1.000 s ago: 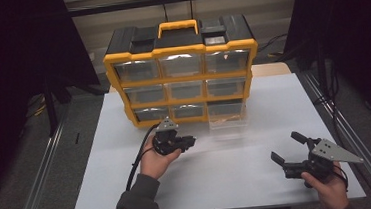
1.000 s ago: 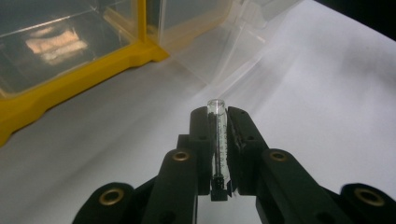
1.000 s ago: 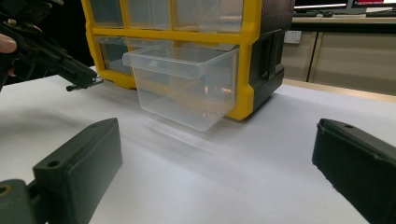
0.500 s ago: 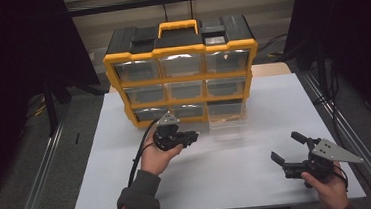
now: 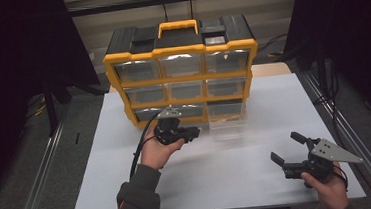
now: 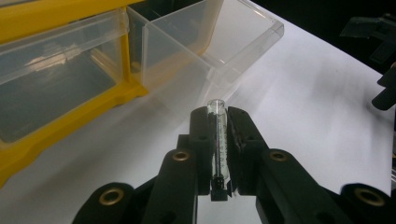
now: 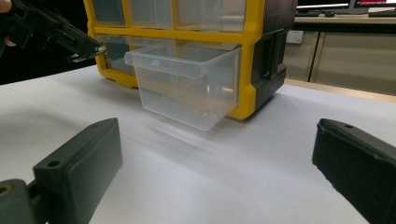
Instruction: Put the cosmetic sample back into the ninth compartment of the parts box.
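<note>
Low right in the high view, the right gripper (image 5: 289,155) rests near the table's edge with its jaws wide apart and empty; it has not moved. Nearer the middle, the left gripper (image 5: 194,132) is squeezed tight on a small glass tube (image 6: 217,135). It has slid a little toward the pulled-out clear drawer (image 7: 187,84) at the bottom right of the yellow box (image 5: 179,50). I think the tube is meant to go in that drawer soon.
</note>
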A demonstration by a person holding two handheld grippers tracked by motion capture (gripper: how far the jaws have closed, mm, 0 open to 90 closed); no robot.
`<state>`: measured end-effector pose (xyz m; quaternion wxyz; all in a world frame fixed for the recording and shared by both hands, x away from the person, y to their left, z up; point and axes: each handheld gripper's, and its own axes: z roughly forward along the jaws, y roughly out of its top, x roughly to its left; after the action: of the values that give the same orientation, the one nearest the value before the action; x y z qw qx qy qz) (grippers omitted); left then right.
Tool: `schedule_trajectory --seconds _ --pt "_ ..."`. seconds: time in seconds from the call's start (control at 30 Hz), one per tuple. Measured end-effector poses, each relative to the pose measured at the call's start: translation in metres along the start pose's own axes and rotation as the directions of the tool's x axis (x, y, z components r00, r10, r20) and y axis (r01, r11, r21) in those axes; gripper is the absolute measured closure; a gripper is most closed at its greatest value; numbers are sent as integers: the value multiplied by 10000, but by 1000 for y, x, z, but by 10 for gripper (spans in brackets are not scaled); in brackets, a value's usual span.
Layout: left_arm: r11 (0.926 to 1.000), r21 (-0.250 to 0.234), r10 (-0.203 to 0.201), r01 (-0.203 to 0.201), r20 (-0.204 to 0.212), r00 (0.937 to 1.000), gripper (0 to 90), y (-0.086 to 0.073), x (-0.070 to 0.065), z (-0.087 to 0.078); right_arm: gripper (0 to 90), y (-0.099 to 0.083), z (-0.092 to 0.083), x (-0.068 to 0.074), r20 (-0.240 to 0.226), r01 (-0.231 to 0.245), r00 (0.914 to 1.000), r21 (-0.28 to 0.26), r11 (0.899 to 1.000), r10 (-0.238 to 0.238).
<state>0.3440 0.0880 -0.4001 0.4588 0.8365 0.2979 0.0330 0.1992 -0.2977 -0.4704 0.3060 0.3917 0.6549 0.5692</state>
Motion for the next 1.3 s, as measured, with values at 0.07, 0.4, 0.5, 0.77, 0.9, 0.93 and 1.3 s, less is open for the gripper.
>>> schedule_trajectory --seconds 0.07,0.4,0.5,0.77,0.9,0.93,1.3 --pt "10000 69 46 -48 307 9995 814 3 2 -1 8 0 0 0 -12 4 10000 23 10000 -4" --pt "9999 98 72 -75 320 9995 814 13 3 -3 8 0 0 0 -28 -1 10000 27 10000 1" --pt "9999 121 66 -70 273 9996 814 15 3 -3 8 0 0 0 -18 -43 10000 53 10000 43" --pt "9999 87 103 -104 219 9997 814 23 3 -3 8 0 0 0 -30 9 10000 27 10000 -9" --pt "9999 24 155 -155 184 9997 814 28 2 -3 8 0 0 0 -40 1 10000 25 10000 -1" --pt "9999 -27 150 -150 187 9997 814 31 1 -2 8 0 0 0 -41 -5 10000 24 10000 5" --pt "9997 -42 224 -224 132 9997 814 42 -1 0 9 0 0 0 -64 17 10000 35 10000 -17"
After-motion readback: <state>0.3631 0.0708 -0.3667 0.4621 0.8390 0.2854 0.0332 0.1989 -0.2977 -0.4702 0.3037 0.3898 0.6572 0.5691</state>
